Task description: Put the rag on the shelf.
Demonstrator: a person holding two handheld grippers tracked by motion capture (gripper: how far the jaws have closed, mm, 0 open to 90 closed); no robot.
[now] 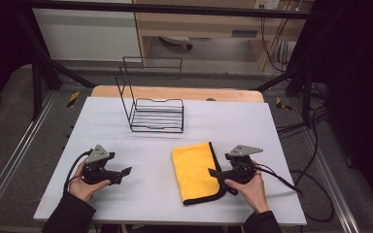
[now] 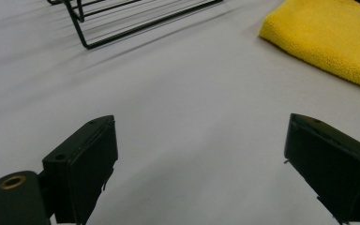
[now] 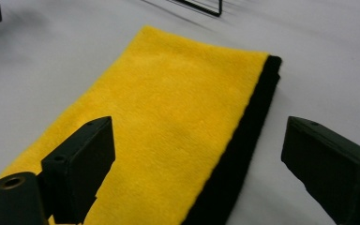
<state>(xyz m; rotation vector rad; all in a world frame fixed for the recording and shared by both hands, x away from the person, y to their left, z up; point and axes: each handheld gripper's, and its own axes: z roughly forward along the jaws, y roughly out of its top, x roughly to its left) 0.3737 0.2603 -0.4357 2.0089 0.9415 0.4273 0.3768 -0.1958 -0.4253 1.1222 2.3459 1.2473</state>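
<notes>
A folded yellow cloth (image 1: 194,171) with a black edge lies flat near the front of the white tabletop (image 1: 126,194). The right tongs (image 3: 197,164) hang over its black edge, spread wide and empty. The left tongs (image 2: 199,168), also spread wide and empty, hover over bare tabletop. A black wire rack (image 1: 153,109) stands behind the cloth.

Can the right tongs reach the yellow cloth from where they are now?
Probably yes. The right tongs stand open at the cloth, at its black-edged side, and their own view shows the cloth between the jaws with nothing across it.
</notes>
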